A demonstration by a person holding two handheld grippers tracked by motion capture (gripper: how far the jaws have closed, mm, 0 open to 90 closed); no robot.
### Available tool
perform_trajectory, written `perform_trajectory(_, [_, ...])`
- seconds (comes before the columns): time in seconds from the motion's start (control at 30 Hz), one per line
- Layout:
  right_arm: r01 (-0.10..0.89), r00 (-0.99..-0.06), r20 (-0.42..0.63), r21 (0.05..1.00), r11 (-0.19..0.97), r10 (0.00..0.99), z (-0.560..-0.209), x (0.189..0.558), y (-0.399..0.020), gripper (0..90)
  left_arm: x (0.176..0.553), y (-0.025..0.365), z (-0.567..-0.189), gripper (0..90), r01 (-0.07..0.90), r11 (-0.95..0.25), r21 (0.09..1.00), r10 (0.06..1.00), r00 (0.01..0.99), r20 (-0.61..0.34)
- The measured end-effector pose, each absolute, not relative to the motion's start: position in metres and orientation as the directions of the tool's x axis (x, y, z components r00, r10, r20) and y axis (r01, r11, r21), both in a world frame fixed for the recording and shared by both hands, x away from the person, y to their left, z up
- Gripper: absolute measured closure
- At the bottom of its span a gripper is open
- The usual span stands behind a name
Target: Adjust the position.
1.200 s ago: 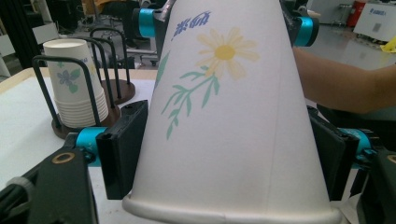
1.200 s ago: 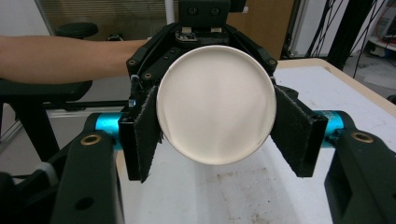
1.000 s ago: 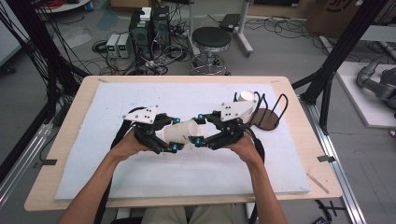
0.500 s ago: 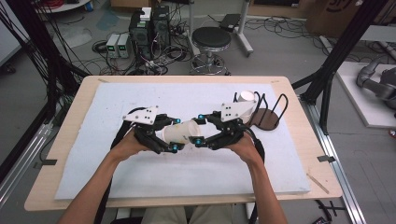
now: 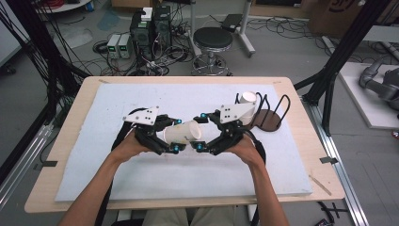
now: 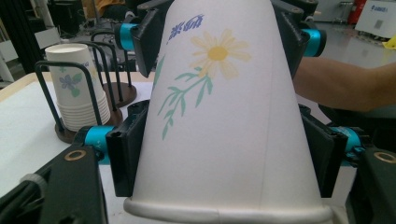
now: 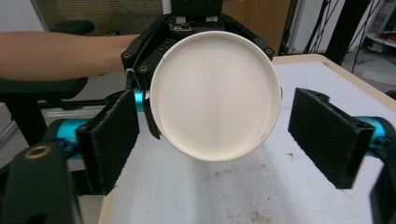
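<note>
A white paper cup (image 5: 183, 132) with a yellow flower print (image 6: 219, 116) lies level in the air above the mat, between both hands. My left gripper (image 5: 176, 135) is shut on the wide rim end, its pads (image 6: 123, 161) pressed on the cup's sides. My right gripper (image 7: 220, 137) faces the cup's round base (image 7: 215, 93). Its jaws have just been opening and stand wide, with a gap on each side of the cup. In the left gripper view the right gripper (image 6: 219, 37) flanks the cup's narrow end.
A stack of paper cups (image 5: 247, 100) stands in a black wire rack (image 5: 273, 117) at the back right of the white mat (image 5: 188, 174). The wooden table's edge (image 5: 310, 155) runs past the rack. Stool and electronics sit beyond the table.
The right gripper's jaws have spread apart and let go of the cup's narrow end. The left gripper keeps its hold. Neither hand has shifted.
</note>
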State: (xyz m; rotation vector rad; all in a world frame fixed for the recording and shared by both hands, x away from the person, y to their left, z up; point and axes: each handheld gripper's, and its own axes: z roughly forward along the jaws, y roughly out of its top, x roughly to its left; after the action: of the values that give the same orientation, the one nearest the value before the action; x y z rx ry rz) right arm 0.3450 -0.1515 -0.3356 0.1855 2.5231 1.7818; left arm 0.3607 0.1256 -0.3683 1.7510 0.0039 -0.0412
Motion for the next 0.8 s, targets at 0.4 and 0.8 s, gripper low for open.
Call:
perform_trajectory(0.4, [0.081,-0.99,0.038,0.944,0.32,0.14,-0.334,0.346,-0.156,15.1,0.36,0.128,-0.367,29.5,0.025,-0.189,0.982,-0.013,1.0,-0.028])
perform_trajectory(0.8, [0.088,-0.988,0.043,0.942,0.325,0.146,-0.333,0.346,-0.161,14.9,0.356,0.138,-0.361,29.8,0.033,-0.211,0.977,0.015,0.999,-0.03])
